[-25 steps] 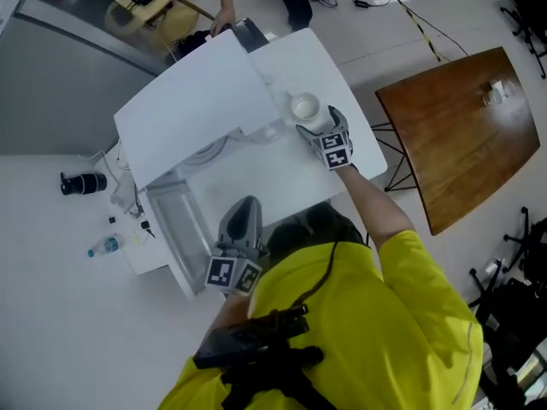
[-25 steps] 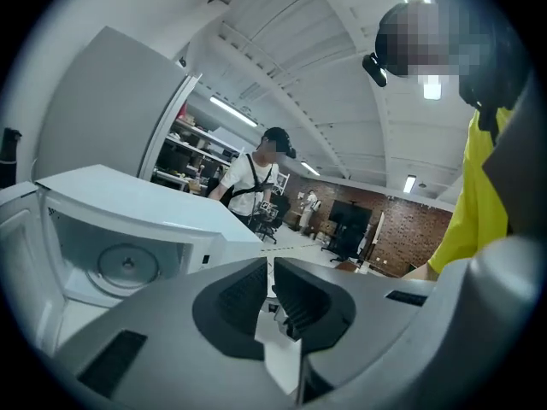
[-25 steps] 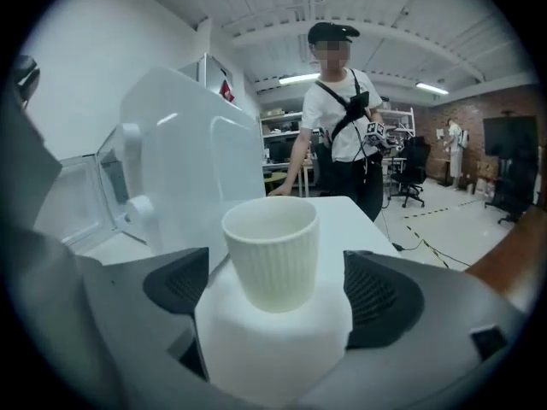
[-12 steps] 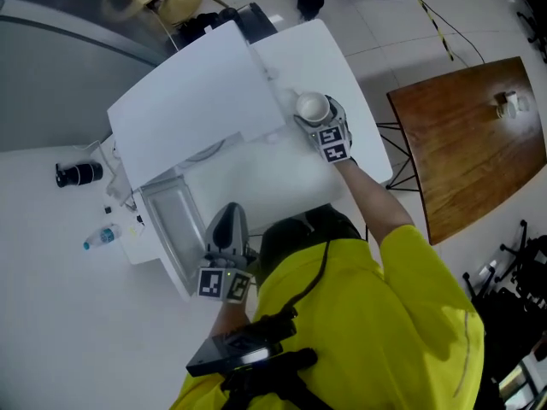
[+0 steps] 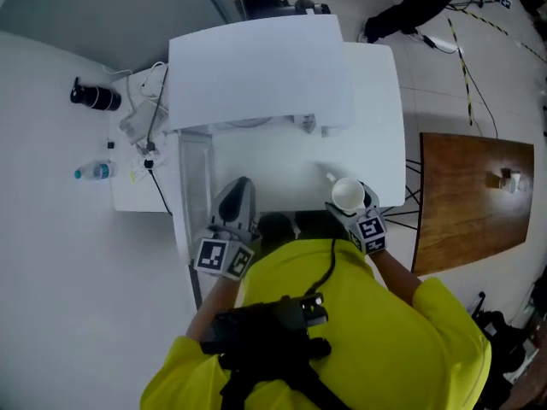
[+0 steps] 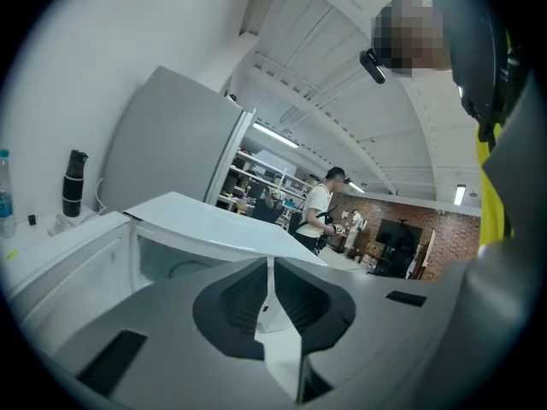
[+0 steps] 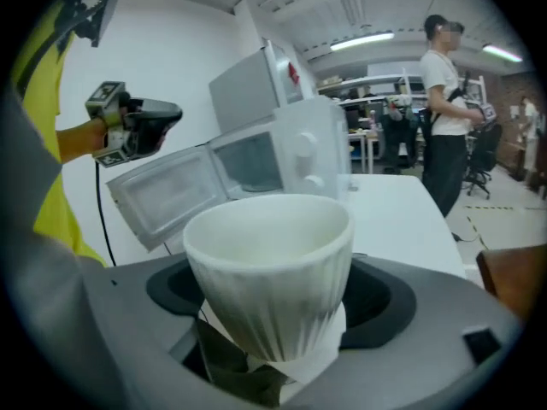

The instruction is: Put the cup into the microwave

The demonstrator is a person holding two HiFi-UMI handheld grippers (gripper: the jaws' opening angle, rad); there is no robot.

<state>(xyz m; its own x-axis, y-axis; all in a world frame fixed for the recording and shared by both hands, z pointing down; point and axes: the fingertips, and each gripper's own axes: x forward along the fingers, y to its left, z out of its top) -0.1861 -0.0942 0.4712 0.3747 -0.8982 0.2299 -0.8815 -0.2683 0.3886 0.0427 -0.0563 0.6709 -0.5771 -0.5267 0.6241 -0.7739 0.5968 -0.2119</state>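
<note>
A white ribbed cup (image 7: 269,272) sits between the jaws of my right gripper (image 7: 273,314), which is shut on it and holds it upright, off the white table. In the head view the cup (image 5: 346,192) and right gripper (image 5: 349,202) are at the table's near edge, in front of the white microwave (image 5: 256,67). The microwave's door (image 5: 191,203) hangs open on the left. My left gripper (image 5: 238,188) is beside that door, shut and empty. In its own view the left gripper (image 6: 269,293) points at the open microwave (image 6: 192,229).
The white table (image 5: 380,126) carries the microwave. A brown wooden table (image 5: 474,203) stands to the right. A black bottle (image 5: 96,98), a water bottle (image 5: 92,172) and cables (image 5: 147,135) lie left of the microwave. A person (image 7: 444,109) stands behind the table.
My right gripper has carried the cup from beside the microwave back to the table's near edge. The left gripper shifted slightly beside the door. The head view has turned.
</note>
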